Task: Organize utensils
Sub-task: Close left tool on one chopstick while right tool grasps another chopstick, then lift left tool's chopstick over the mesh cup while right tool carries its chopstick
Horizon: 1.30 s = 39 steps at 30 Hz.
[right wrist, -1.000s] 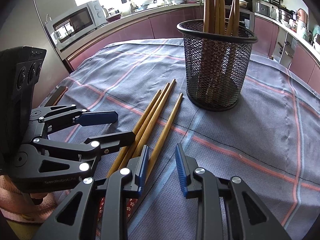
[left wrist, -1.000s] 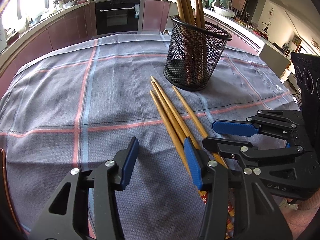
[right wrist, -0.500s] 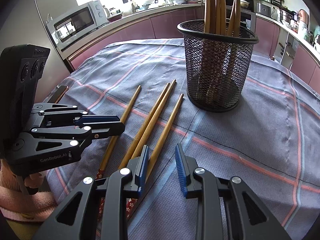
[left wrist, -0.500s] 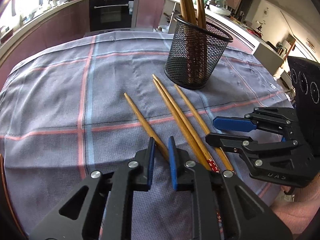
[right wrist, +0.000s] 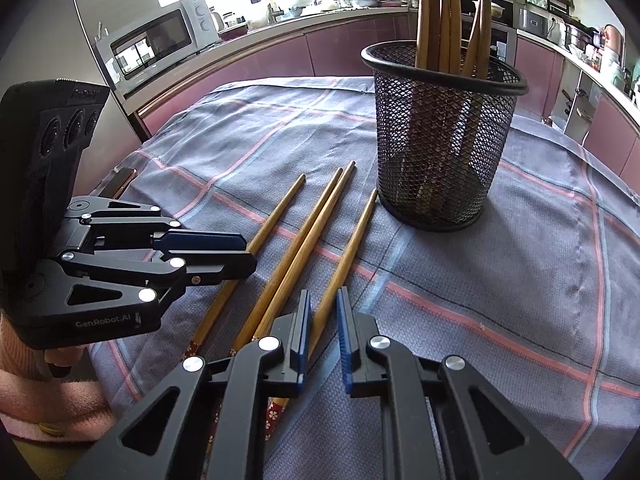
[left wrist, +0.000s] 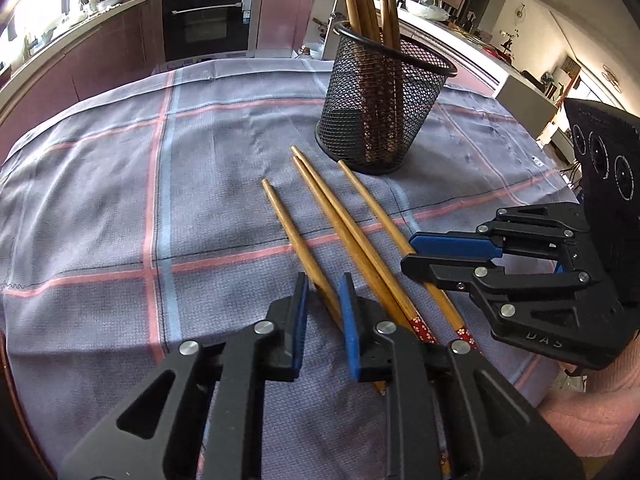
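Note:
Several wooden chopsticks lie on a checked tablecloth (left wrist: 120,200) before a black mesh holder (left wrist: 384,112) (right wrist: 440,140) with more chopsticks upright in it. The leftmost chopstick (left wrist: 288,228) (right wrist: 276,216) lies apart from the rest. It runs between the pads of my left gripper (left wrist: 323,280) (right wrist: 248,254), whose jaws are opening, with a gap beside the stick. A pair of chopsticks (left wrist: 340,224) lies in the middle. My right gripper (right wrist: 323,294) (left wrist: 408,253) is closing on the rightmost chopstick (right wrist: 352,248) (left wrist: 372,208), which still lies on the cloth.
The table's near edge runs just below both grippers, where pink sleeves (left wrist: 592,408) (right wrist: 48,392) show. Pink kitchen cabinets, an oven (left wrist: 208,20) and a microwave (right wrist: 156,40) stand beyond the table. Bare cloth spreads to the left of the chopsticks and to the right of the holder.
My left gripper narrowed around the leftmost chopstick and drew it left, away from the others; its jaws have since widened a little. The right jaws have narrowed around the rightmost chopstick.

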Each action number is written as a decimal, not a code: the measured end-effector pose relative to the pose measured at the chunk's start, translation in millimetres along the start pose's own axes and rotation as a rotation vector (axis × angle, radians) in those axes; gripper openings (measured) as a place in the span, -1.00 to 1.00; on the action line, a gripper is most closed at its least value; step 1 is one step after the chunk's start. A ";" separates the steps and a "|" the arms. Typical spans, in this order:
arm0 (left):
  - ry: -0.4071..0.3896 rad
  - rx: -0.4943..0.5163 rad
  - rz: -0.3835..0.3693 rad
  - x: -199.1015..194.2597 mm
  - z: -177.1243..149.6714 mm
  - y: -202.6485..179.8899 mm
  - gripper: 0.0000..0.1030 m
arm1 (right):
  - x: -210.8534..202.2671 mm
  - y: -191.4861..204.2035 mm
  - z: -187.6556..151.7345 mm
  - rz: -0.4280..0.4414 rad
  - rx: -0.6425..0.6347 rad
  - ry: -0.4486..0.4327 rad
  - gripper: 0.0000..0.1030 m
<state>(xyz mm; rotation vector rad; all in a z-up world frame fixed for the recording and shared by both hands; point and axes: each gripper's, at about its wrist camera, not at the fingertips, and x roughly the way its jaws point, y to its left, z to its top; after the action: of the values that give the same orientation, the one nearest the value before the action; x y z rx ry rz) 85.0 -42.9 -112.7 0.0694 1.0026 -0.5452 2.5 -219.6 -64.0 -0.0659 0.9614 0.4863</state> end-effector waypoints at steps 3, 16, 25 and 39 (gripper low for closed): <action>0.004 0.002 0.005 1.9 2.3 -1.4 -0.63 | 1.6 0.3 1.9 -0.003 0.004 0.002 -0.77; 0.001 -0.076 0.006 4.0 7.8 8.3 -0.80 | 10.3 -1.3 13.1 -0.009 0.005 0.003 -0.83; -0.005 -0.093 0.025 -2.5 5.9 13.5 -0.84 | 5.3 -10.5 9.6 0.073 0.059 0.000 -0.89; 0.011 -0.064 0.083 4.3 10.8 10.2 -0.83 | 16.3 2.6 20.2 -0.031 -0.035 0.009 -0.89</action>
<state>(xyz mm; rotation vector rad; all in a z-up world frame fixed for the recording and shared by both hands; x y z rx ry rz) 100.0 -39.0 -112.2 0.0572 1.0231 -0.4372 24.7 -205.9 -65.0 -0.1138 0.9592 0.4748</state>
